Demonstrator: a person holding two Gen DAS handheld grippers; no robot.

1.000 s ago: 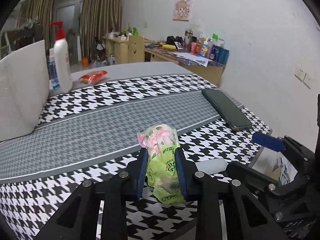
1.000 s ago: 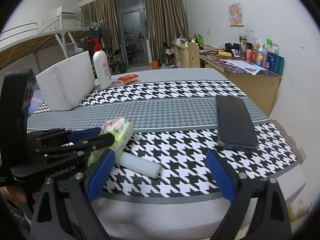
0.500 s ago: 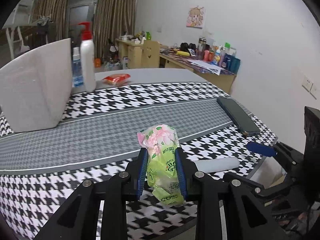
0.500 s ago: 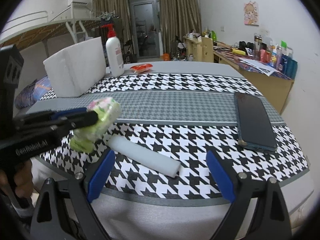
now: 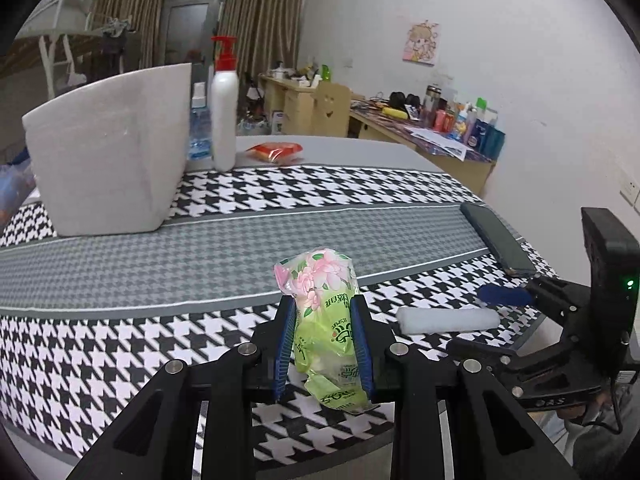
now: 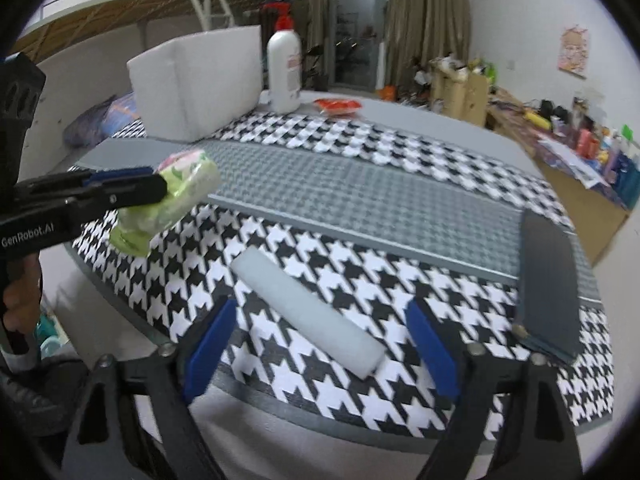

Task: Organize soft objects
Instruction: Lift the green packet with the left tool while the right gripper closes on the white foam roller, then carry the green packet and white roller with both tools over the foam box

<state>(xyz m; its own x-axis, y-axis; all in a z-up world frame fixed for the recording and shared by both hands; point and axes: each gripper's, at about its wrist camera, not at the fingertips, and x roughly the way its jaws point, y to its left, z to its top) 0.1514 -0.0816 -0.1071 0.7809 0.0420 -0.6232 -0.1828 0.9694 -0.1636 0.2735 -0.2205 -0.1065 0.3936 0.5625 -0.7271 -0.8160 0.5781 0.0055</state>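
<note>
My left gripper [image 5: 323, 336] is shut on a green tissue pack [image 5: 326, 322] printed with pink flowers and holds it above the near edge of the houndstooth table [image 5: 200, 216]. The right wrist view shows that same tissue pack [image 6: 176, 200] in the left gripper [image 6: 152, 188] at the left. A white foam bar [image 6: 308, 316] lies on the cloth between the blue pads of my right gripper [image 6: 320, 350]. Its jaws are closing, and the pads stand clear of the bar. In the left wrist view the foam bar [image 5: 448, 320] lies beside the right gripper [image 5: 504, 296].
A big white foam block [image 5: 108, 160] stands at the far left, with a red-capped pump bottle [image 5: 223, 112] and a red packet [image 5: 276, 152] behind it. A dark phone [image 6: 548, 288] lies near the right edge. Beyond the table stands a cluttered desk [image 5: 440, 132].
The left gripper has carried the tissue pack leftward, away from the foam bar. The right gripper has rolled and come lower over the bar, and its blue pads now stand closer together.
</note>
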